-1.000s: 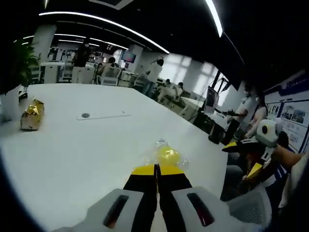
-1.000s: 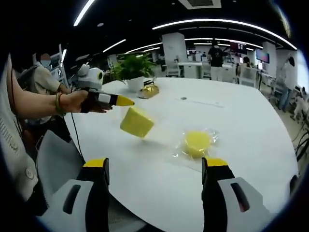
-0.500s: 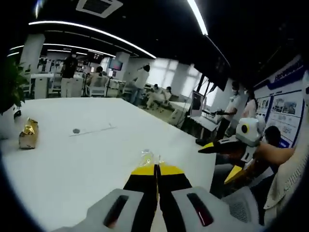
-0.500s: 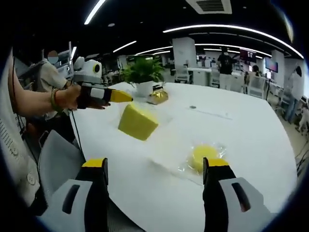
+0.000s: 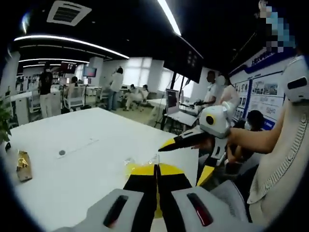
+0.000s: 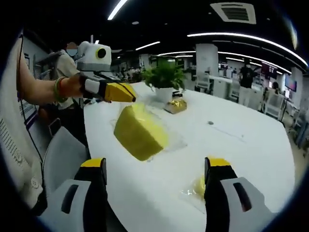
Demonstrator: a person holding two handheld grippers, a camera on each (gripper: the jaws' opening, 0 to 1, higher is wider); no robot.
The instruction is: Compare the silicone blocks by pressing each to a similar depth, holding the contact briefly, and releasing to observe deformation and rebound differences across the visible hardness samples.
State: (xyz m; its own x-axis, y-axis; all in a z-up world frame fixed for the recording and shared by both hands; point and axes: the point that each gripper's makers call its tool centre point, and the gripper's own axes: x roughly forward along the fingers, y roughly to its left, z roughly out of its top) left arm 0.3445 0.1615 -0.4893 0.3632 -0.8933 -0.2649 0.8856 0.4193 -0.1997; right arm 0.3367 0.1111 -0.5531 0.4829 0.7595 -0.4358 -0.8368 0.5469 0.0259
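Silicone blocks: two; cube (image 6: 140,133), disc (image 6: 199,186).

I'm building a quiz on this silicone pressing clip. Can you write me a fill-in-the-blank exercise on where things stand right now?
1. The left gripper holds a clear wrapper with a yellow silicone block above the ____ table.
2. The right gripper's jaws stand ____.
3. The gold-wrapped packet lies in front of a potted ____.
4. The round yellow sample lies on the table in a ____ wrapper.

Missing words: white; open; plant; clear
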